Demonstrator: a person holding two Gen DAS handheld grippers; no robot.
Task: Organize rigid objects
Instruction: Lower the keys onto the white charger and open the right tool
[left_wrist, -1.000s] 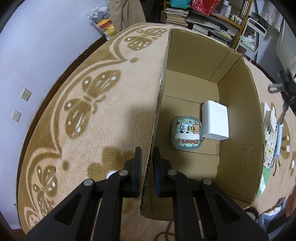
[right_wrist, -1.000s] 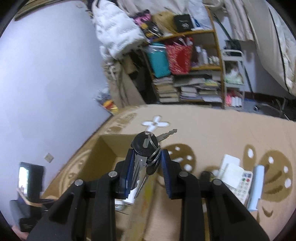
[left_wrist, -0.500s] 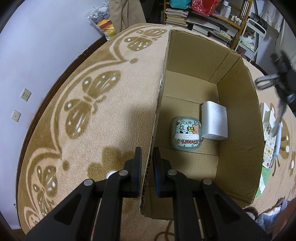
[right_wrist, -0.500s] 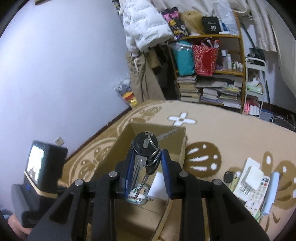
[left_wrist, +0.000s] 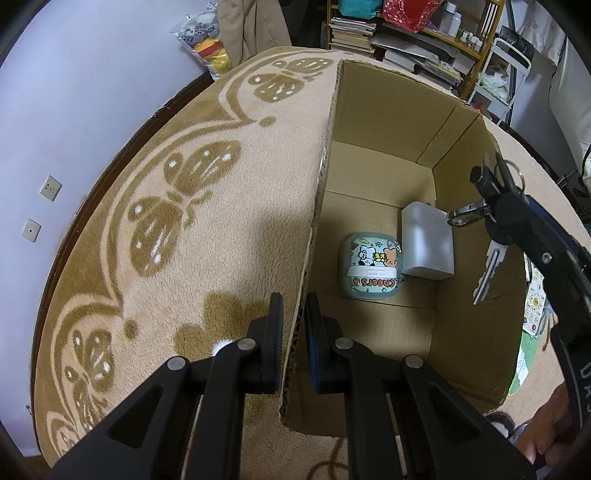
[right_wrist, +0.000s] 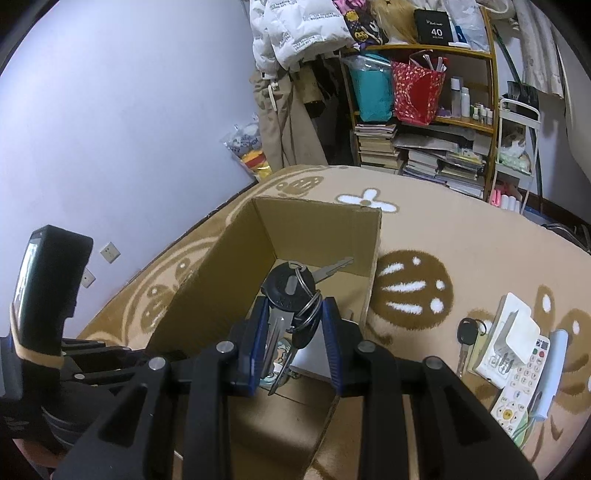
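Note:
An open cardboard box (left_wrist: 373, 110) stands on the patterned carpet; it also shows in the right wrist view (right_wrist: 221, 280). Inside lie a teal cartoon case (left_wrist: 371, 271) and a white rectangular block (left_wrist: 426, 240). My left gripper (left_wrist: 294, 332) is shut on the box's left wall. My right gripper (right_wrist: 294, 339) is shut on a bunch of keys (right_wrist: 291, 291) with a black head and holds it above the box's right side; the keys also show in the left wrist view (left_wrist: 489, 236).
On the carpet right of the box lie a white remote (right_wrist: 521, 391), a white card holder (right_wrist: 508, 332), a black-headed key (right_wrist: 466, 336) and a pale blue stick (right_wrist: 552, 373). A cluttered bookshelf (right_wrist: 424, 147) and hanging clothes stand beyond the carpet.
My right gripper has carried the keys leftward over the box's right side. The left gripper has kept its hold on the box wall.

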